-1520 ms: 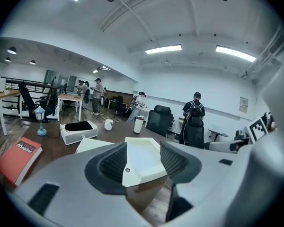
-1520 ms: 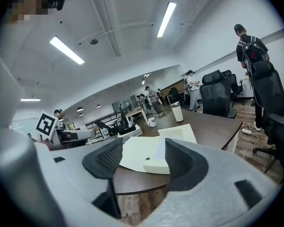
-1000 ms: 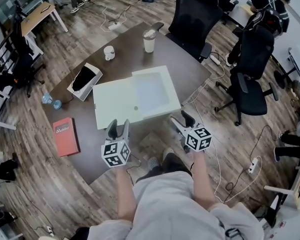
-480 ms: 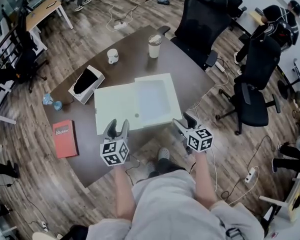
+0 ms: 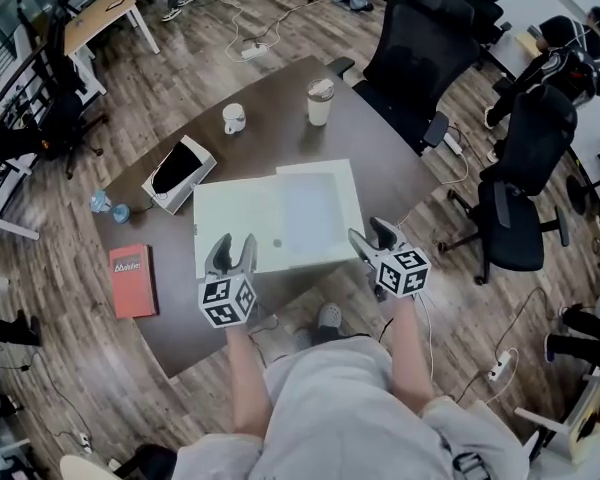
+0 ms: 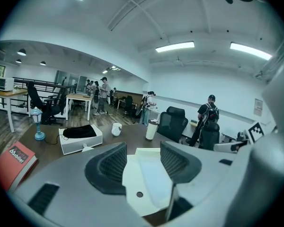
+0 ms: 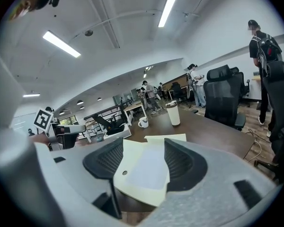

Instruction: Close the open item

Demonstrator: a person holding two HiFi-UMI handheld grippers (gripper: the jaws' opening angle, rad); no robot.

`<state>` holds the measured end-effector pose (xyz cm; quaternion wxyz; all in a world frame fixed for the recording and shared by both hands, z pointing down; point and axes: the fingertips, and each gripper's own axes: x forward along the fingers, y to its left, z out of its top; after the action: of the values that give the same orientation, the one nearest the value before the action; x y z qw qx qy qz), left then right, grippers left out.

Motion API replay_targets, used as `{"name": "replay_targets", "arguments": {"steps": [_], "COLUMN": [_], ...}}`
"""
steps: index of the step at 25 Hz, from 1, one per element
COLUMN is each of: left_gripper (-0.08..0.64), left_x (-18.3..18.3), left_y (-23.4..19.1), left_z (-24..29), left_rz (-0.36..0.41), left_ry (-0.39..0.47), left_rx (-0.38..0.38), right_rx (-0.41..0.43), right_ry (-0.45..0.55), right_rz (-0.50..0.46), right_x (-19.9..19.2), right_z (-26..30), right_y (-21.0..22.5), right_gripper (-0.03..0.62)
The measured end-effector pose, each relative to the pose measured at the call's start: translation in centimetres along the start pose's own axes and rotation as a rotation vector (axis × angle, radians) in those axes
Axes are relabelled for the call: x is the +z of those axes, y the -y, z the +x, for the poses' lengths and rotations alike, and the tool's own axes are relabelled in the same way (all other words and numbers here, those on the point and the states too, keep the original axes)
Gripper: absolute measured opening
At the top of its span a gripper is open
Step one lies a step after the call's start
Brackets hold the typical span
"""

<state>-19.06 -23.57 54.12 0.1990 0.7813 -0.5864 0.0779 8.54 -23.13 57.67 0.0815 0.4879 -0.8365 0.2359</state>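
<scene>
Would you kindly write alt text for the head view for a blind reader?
A flat pale box lies open in two halves on a dark table, with the person's left gripper and right gripper held open at its near edge. A red book, a mug and a lidded cup sit elsewhere on it.

The open box [image 5: 280, 223] was pale cream, the counter [image 5: 270, 148] dark brown. A book [image 5: 132, 280] was red, a mug [image 5: 234, 118] white, the office chairs [image 5: 420, 38] black, the floor [image 5: 190, 58] streaked grey-brown wood-grain.
</scene>
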Motion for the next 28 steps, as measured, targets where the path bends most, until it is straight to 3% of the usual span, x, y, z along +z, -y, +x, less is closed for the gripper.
{"name": "replay_targets", "arguments": {"steps": [11, 14, 21, 28], "left_gripper": [0.21, 0.21, 0.21, 0.21], "left_x": [1.3, 1.4, -1.1, -2.8], "left_y": [0.3, 0.6, 2.2, 1.0], "left_z": [2.5, 3.2, 3.9, 3.4], "left_rz": [0.049, 0.032, 0.028, 0.014], "left_ry": [0.007, 0.014, -0.012, -0.045], "left_rx": [0.05, 0.052, 0.047, 0.09], "right_rx": [0.014, 0.001, 0.011, 0.043], "right_ry": [0.008, 0.014, -0.007, -0.049], "right_rz": [-0.021, -0.013, 0.003, 0.004], "right_x": [1.7, 2.0, 0.4, -1.4], "right_z": [1.7, 1.4, 1.2, 2.7], "right_y": [3.4, 4.9, 6.4, 6.1], "right_gripper": [0.275, 0.272, 0.267, 0.265]}}
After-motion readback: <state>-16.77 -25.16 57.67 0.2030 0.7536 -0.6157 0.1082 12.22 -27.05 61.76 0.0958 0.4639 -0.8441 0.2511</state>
